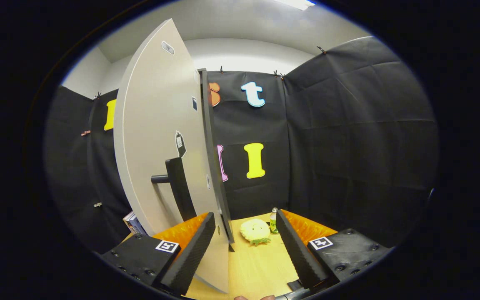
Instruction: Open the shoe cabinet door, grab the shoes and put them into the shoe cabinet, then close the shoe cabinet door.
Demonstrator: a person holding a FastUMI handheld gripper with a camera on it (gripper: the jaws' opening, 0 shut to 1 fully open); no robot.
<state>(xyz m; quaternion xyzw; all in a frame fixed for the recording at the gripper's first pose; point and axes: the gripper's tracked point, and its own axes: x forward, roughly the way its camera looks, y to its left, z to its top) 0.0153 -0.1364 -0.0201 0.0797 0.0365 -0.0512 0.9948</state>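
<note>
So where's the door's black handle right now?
In the gripper view, the black bar handle sits on the grey cabinet door, just beyond the hand-held gripper's left finger.

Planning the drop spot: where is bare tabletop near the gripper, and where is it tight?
Bare wood table lies between the open gripper fingers, right of the cabinet door edge and short of the yellow plush toy. Crowded: toy and small bottle sit together just ahead; the door edge reaches between the fingers near the left one.

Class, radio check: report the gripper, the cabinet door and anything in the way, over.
Gripper open, door's free edge between its fingers. Cabinet door swung open, edge-on, handle left of fingers. Yellow plush toy and small bottle ahead on the table.
</note>
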